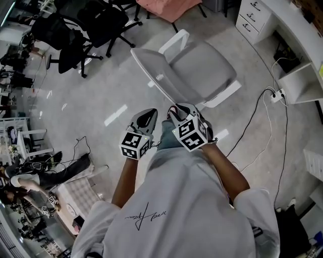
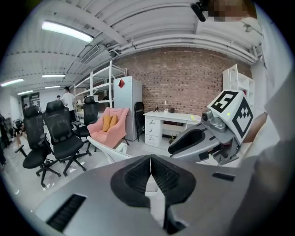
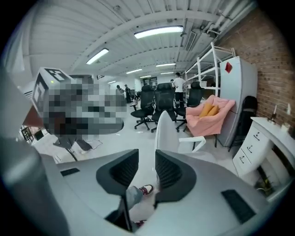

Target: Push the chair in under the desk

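A white chair with a grey seat point(image 1: 194, 73) stands on the floor just ahead of me, its back turned toward me. The white desk point(image 1: 298, 27) runs along the right wall, a step away from the chair. Both grippers hover close together just short of the chair's back. My left gripper point(image 1: 149, 114) is shut with nothing in it; in its own view the pads point(image 2: 161, 177) meet and the chair point(image 2: 107, 151) lies beyond. My right gripper point(image 1: 176, 109) is open and empty. The chair back point(image 3: 167, 133) rises beyond the gap between its jaws in the right gripper view.
Black office chairs point(image 1: 81, 35) stand at the far left and a pink chair point(image 1: 169, 7) behind the white one. White drawers point(image 1: 252, 17) and a low shelf point(image 1: 303, 83) line the right side. Cables point(image 1: 262, 118) and a power strip point(image 1: 276, 94) lie on the floor.
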### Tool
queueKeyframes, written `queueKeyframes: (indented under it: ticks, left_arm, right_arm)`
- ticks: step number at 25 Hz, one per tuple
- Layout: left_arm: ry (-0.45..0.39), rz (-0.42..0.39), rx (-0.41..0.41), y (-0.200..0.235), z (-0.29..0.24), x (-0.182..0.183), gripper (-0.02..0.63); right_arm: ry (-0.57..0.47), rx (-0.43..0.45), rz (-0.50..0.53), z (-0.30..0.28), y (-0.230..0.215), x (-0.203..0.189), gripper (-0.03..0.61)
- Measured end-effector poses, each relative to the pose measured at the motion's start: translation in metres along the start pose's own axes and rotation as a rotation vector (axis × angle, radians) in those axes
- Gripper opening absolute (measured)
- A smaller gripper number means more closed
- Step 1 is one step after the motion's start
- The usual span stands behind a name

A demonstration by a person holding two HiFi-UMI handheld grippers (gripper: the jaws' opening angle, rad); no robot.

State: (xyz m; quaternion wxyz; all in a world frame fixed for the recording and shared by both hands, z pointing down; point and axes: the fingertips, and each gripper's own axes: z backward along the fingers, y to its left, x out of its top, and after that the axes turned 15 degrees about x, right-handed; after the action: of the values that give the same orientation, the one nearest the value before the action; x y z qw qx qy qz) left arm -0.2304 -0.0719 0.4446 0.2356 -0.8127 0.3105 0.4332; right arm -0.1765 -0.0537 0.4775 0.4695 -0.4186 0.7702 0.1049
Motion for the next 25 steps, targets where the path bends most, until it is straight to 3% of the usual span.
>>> queueKeyframes:
  ticks: [5,12,17,25]
  left_arm:
    - [-0.046,-0.076,0.012,0.039,-0.019,0.015,0.006]
    - [-0.051,-0.243,-0.022,0.085,-0.062,0.028,0.006]
    - [-0.029,-0.311,-0.089,0.108,-0.095,0.037,0.006]
    - [-0.024,-0.482,-0.191,0.151,-0.138,0.04,0.008]
  right_arm:
    - [0.035,-0.004,-0.046,-0.014,-0.014,0.004,0.129]
    - [0.111,-0.024,-0.062,-0.044,-0.034,0.018,0.129]
    - [0.182,0.001,-0.096,-0.072,-0.044,0.017,0.129]
    - [0.238,-0.08,-0.147,-0.098,-0.059,0.015,0.127]
